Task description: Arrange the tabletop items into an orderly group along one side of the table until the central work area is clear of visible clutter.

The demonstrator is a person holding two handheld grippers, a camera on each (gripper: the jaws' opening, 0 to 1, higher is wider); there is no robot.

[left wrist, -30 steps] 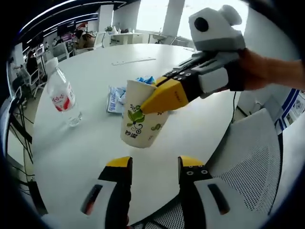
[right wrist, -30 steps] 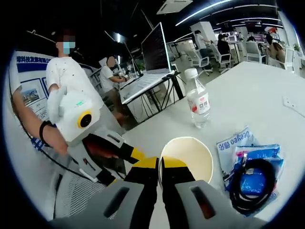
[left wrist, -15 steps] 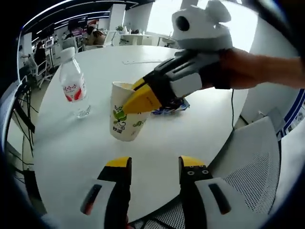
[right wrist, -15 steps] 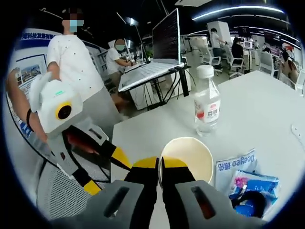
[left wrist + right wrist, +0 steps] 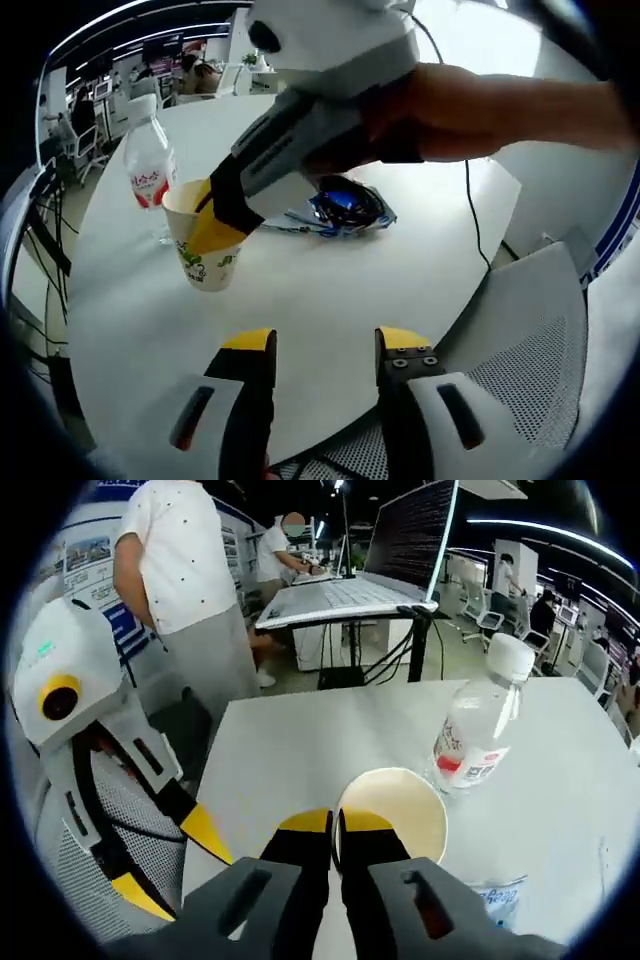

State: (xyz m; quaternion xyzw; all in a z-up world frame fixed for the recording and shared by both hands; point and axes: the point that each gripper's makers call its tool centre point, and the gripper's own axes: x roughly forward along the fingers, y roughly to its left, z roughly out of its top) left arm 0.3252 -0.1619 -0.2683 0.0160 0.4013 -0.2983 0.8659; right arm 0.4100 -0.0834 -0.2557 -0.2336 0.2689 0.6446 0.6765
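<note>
Right tongs pinch the paper cup's rim; left tongs gape empty. Set it down upright, just beside the bottle at ten o'clock.

- We see the right gripper pinching the paper cup by its rim, beside the water bottle
- Our left gripper hovers open

**Grey Grippers, Yellow Tips**

Left gripper: grey plastic body, black fingers capped in yellow, a dark slot on each side. Right gripper: same grey shell, black fingers tipped yellow. Black cable trailing behind the bare forearm.
</note>
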